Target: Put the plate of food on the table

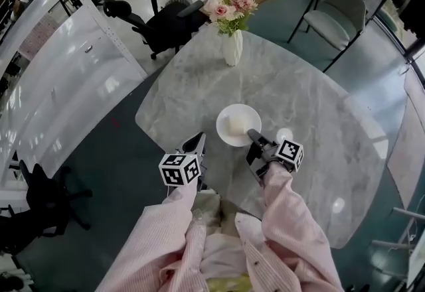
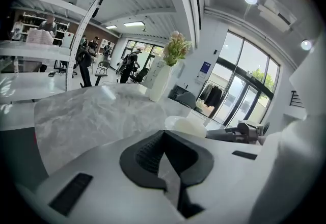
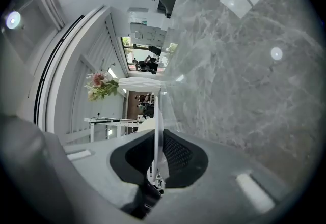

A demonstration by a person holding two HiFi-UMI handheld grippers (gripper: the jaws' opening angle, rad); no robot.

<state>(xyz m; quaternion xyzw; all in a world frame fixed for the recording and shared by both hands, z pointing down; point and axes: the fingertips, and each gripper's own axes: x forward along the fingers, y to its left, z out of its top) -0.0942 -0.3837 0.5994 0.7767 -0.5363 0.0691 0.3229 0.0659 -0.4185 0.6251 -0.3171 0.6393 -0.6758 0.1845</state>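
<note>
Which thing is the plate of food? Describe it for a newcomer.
At the round marble table, nearer the person than the flower vase, is the plate. It is the only flat white dish, with pale food, its rim pinched by the right tongs.

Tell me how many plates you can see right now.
1: the white plate, holding pale food, over the table on its near side, rim clamped in the right gripper. None appears hidden.

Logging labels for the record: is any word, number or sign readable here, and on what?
Nothing is readable.
Blue wall sign: too small to read.
Left cube, right cube: square markers only, no words.
Plate, vase: no print visible.
</note>
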